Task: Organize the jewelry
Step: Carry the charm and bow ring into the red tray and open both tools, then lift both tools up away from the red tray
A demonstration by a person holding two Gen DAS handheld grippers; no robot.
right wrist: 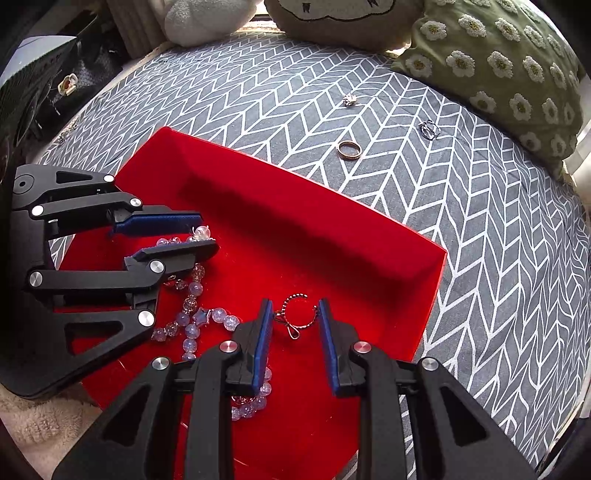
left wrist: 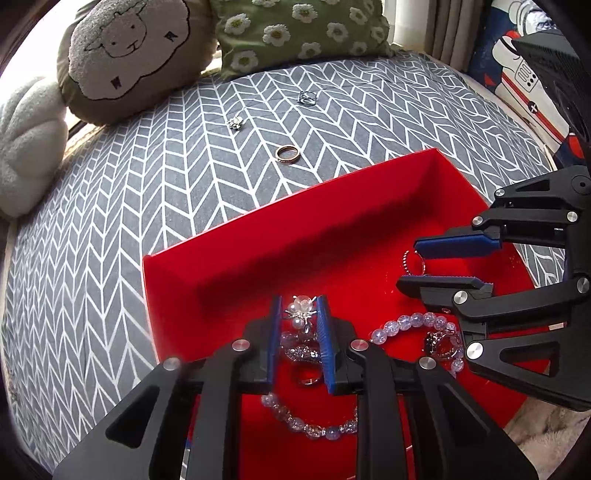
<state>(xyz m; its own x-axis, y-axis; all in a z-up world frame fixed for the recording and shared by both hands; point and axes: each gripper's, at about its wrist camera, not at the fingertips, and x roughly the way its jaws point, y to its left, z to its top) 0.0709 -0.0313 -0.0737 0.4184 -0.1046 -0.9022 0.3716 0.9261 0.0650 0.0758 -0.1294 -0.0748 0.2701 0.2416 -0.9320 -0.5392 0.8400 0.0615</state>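
A red tray (left wrist: 295, 229) (right wrist: 369, 236) lies on a grey herringbone bedspread. My left gripper (left wrist: 300, 306) (right wrist: 205, 238) is over the tray, its jaws closed on a pearl brooch (left wrist: 302, 308) (right wrist: 201, 232). My right gripper (right wrist: 295, 314) (left wrist: 412, 264) is over the tray too, jaws around a twisted silver ring (right wrist: 297, 314) (left wrist: 413, 262) and touching its sides. Crystal bead bracelets (left wrist: 417, 321) (right wrist: 192, 317) and a ring (left wrist: 306, 378) lie in the tray. On the bedspread lie a gold ring (left wrist: 287, 154) (right wrist: 349, 149), a small silver charm (left wrist: 235, 123) (right wrist: 349, 99) and a silver ring (left wrist: 307, 98) (right wrist: 429, 129).
A sheep cushion (left wrist: 125, 55), a green daisy cushion (left wrist: 295, 33) (right wrist: 498, 66) and a white plush pillow (left wrist: 26, 140) stand at the back of the bed. A cartoon print cushion (left wrist: 517, 81) is at the right. A fluffy rug (right wrist: 40, 417) lies below the bed's edge.
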